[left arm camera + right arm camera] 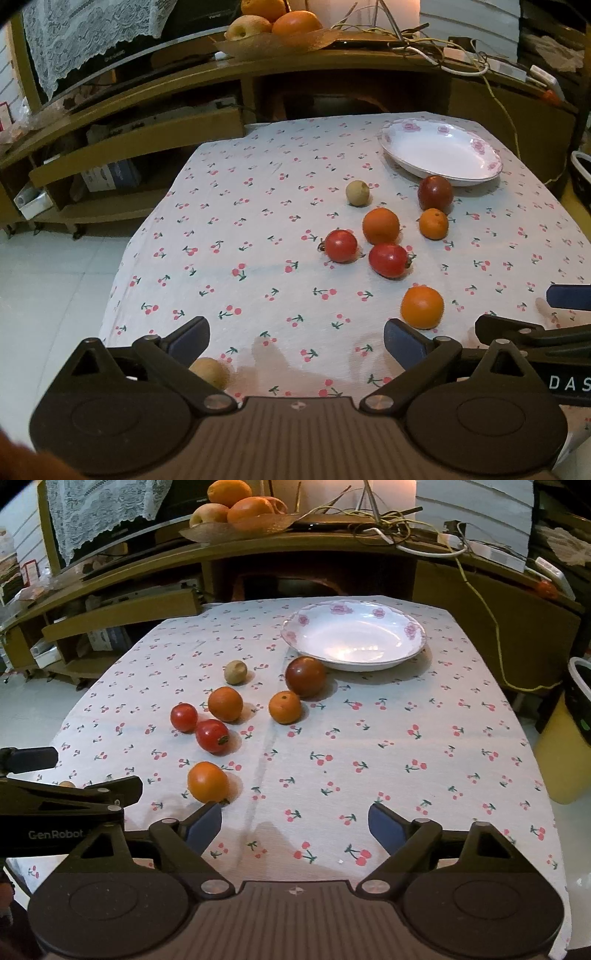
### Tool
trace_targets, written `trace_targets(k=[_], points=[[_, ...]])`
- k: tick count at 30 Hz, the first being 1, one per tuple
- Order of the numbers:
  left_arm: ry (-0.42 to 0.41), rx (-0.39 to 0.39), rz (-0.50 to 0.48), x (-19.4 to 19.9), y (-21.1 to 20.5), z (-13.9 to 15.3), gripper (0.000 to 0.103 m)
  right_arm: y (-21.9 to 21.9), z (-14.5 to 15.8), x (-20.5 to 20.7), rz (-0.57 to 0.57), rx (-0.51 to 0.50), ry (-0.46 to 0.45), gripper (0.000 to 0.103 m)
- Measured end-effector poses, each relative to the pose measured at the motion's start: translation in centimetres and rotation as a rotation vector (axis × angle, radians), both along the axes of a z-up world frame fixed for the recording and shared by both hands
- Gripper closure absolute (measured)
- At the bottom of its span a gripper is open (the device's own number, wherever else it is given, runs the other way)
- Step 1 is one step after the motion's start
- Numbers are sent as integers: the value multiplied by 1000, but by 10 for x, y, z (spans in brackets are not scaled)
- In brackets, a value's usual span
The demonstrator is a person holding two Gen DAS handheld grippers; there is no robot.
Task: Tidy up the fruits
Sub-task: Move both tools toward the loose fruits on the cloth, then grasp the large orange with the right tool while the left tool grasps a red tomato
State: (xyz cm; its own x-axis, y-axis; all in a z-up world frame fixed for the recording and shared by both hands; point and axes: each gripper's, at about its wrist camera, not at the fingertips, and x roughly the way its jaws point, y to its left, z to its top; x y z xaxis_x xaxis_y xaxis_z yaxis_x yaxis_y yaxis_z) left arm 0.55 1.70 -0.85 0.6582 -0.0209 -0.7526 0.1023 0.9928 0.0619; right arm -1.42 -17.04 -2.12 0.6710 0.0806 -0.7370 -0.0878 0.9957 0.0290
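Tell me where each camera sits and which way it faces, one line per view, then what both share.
Left wrist: sits on the left gripper, low over the table's near edge, facing the plate; its open fingers show, and the right gripper at right.
Right wrist: sits on the right gripper, facing across the tablecloth toward the plate; its open fingers show, and the left gripper at left.
Shared: plate, nearest orange, dark red fruit.

A table under a cherry-print cloth point(369, 738) carries a flowered plate point(413, 653), oranges point(207, 781), tomatoes point(212, 736) and small brownish fruits point(235, 672).
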Motion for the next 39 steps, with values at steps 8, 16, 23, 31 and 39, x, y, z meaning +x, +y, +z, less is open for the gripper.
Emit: trace_targets(k=[8,16,23,31,39], points=[[-19,0,7,0,16,2,0,10,-1,9,88,3,-3,22],[-32,-11,-7,0,25,2,0,21,-7,25,188,4,36,33],[-36,9,-36,-2,29,1,0,31,-13,36,272,-6,47,39],[-14,8,-80,0,25,-7,0,41,-21,46,331,-26,67,57],[-4,-4,-136,-4,23,-10,6,27,-19,51,315,6,79,71]])
